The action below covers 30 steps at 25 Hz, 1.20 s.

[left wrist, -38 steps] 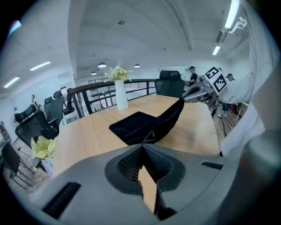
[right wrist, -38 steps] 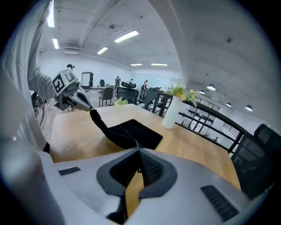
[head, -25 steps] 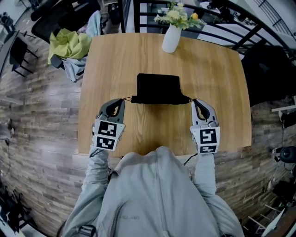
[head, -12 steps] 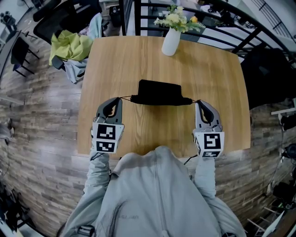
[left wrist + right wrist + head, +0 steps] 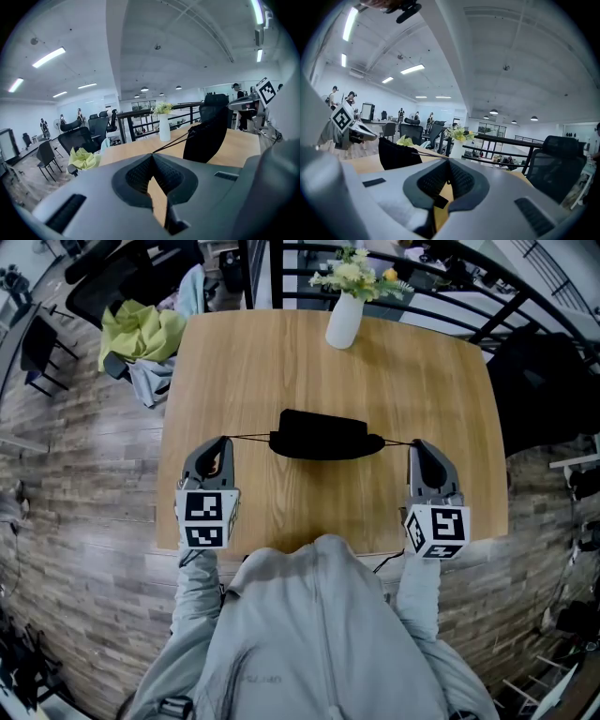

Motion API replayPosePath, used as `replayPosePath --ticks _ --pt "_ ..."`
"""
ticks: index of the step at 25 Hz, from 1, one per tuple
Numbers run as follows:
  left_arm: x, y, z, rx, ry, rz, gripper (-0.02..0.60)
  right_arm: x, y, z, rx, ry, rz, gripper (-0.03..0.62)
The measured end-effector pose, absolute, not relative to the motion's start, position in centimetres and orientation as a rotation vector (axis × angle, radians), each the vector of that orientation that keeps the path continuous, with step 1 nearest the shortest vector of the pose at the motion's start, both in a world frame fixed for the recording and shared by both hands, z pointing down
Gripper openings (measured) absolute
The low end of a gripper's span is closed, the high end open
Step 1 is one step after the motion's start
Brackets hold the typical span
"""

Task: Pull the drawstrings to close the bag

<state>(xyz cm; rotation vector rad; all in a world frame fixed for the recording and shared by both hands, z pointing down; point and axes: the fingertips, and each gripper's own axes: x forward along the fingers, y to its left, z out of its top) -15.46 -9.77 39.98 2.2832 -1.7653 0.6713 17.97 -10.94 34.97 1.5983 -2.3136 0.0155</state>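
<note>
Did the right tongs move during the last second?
Yes. The right tongs went outward, away from the bag, nearer the table's right edge.

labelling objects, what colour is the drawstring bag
The bag is black, clearest in the head view.

Left tool (image 5: 151,157) pinches taut drawstring (image 5: 171,144) from bag (image 5: 206,130).

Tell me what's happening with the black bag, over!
Copy: left hand-held gripper shut on left drawstring, right hand-held gripper shut on right drawstring. Strings taut, black bag strung between them. Only a white vase, far off, nothing in the way.
</note>
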Motion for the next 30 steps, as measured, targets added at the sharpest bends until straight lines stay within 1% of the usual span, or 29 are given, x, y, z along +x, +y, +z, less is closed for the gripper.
replayPosePath --ticks 6,13,30 --pt "-16.7 -9.3 41.4 2.237 -1.773 0.687 0.026 18.8 -10.6 35.2 1.658 -2.359 0.135 0.021" --pt "-18.0 -8.9 42.9 2.193 -1.799 0.71 0.026 19.9 -10.4 36.1 1.711 -2.289 0.126 0.023" --pt "-20.8 -7.9 43.7 2.12 -1.852 0.711 0.026 23.4 -9.1 37.7 1.829 -2.202 0.162 0.023"
